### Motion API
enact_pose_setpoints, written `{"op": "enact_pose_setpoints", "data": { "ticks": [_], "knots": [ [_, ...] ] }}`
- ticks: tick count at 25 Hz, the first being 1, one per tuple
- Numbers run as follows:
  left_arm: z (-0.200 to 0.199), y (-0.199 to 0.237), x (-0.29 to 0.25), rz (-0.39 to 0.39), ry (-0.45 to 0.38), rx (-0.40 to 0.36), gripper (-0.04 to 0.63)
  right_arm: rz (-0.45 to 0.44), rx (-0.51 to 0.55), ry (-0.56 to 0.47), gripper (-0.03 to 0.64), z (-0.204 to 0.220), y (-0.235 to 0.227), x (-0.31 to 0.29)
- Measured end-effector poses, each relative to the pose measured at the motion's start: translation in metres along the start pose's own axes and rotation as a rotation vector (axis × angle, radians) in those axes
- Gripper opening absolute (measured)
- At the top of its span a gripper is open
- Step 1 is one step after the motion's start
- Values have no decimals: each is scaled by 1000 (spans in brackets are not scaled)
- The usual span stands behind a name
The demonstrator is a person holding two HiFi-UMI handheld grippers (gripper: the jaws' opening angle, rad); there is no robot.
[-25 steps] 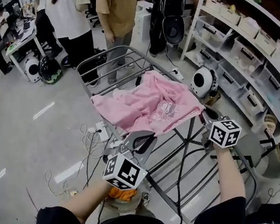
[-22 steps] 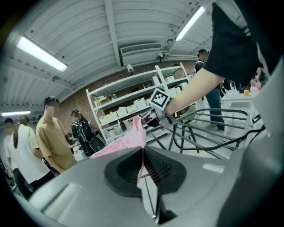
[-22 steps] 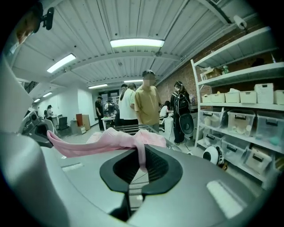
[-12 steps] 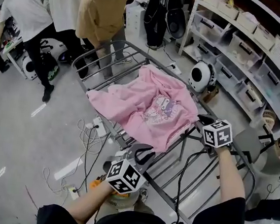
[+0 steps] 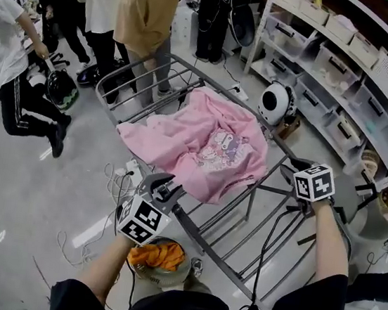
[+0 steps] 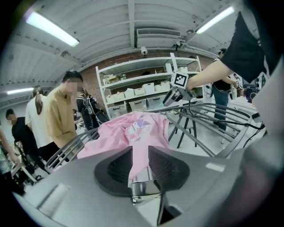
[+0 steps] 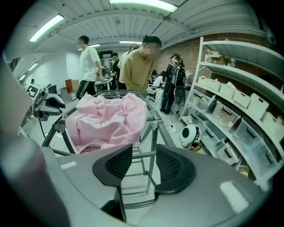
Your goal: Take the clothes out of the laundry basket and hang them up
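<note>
Overhead and low views, shared rack [image 5: 204, 243]

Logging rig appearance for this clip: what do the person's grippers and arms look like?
The left gripper and right gripper have smooth grey shells with black ribbed pads; each carries a white cube of black square markers. The sleeves are black and short. Both pairs of jaws have just been opening, nothing between them.
</note>
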State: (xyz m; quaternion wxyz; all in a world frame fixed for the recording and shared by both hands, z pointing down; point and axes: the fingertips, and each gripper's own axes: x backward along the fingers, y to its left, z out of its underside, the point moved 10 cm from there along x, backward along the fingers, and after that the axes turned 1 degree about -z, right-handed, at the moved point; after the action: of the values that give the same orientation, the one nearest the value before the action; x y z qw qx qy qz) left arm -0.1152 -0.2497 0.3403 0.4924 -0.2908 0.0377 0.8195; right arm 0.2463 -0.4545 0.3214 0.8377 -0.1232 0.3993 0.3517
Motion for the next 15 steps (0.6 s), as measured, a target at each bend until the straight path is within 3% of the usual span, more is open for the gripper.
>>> {"op": "enact_pose_setpoints", "data": {
  "ticks": [4, 10, 15],
  "knots": [
    [9, 35, -12, -61, 37, 20, 90, 27, -18, -56, 158, -16, -1, -5],
    [11, 81, -44, -121, 143, 29, 142, -10, 93, -77, 158, -73, 33, -45],
    [3, 99, -82, -75, 234, -49, 176, -24, 234, -56, 158, -128, 64, -91]
  ]
}}
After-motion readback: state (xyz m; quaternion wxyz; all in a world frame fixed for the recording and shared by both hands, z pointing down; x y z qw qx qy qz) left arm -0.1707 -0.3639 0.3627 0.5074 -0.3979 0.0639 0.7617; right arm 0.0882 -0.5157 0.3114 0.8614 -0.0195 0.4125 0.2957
